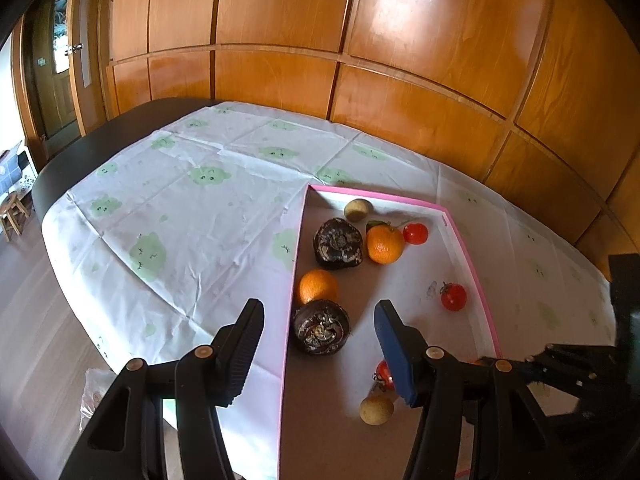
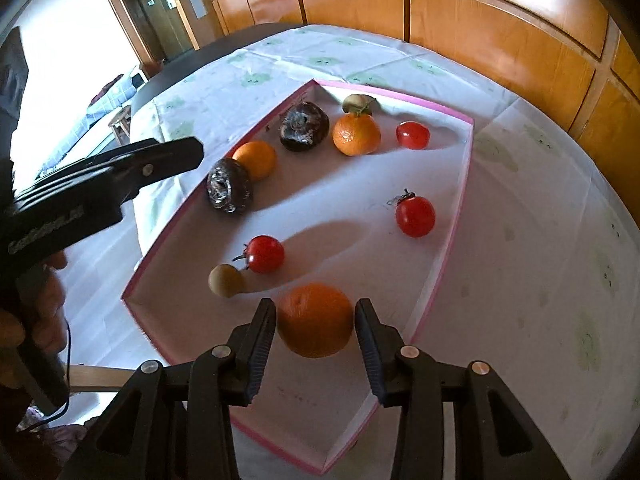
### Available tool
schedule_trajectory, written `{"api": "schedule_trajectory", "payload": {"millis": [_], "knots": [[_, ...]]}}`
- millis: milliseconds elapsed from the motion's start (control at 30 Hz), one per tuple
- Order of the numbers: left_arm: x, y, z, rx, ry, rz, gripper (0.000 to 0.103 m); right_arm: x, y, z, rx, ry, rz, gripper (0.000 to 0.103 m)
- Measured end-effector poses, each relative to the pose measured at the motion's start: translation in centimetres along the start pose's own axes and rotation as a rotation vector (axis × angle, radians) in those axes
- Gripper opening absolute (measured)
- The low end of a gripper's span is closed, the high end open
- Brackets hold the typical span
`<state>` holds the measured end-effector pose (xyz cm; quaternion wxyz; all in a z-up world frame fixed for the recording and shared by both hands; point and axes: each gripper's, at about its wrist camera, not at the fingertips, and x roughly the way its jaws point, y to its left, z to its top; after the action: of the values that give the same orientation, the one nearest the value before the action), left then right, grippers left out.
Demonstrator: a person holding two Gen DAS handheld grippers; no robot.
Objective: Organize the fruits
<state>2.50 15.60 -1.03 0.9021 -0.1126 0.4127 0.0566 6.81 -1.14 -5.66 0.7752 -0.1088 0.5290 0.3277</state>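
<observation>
We count three oranges (image 2: pixel 315 320), three tomatoes (image 2: pixel 415 216), two dark fruits (image 2: pixel 229 186), two small pale fruits (image 2: pixel 225 280), all with one box (image 2: pixel 460 216).

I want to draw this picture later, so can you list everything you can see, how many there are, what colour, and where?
oranges: three, orange; two in the tray, one held above it in the right claw.
cherry tomatoes: three, red; spread through the tray.
dark wrinkled fruits: two, brown-black; along the tray's left wall.
small round fruits: two, tan; one near corner, one far corner.
tray: one, white with pink rim; on the table.
tablecloth: one, white with green prints; over the dark table.
wood panelling: orange-brown; behind the table.
stool: one, wooden; on the floor, far left.
left claw: black, open, empty.
right claw: black, gripping an orange.
hand: one, holding the left claw's handle.
</observation>
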Motion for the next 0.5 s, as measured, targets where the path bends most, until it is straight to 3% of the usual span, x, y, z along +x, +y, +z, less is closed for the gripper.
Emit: {"api": "schedule_trajectory", "payload": {"millis": [500], "knots": [[-0.1,-1.0,-0.4,0.025,-0.001,0.007,0.06,-1.5,-0.3,-1.0,0.064,-0.073,-0.04,0.042]]}}
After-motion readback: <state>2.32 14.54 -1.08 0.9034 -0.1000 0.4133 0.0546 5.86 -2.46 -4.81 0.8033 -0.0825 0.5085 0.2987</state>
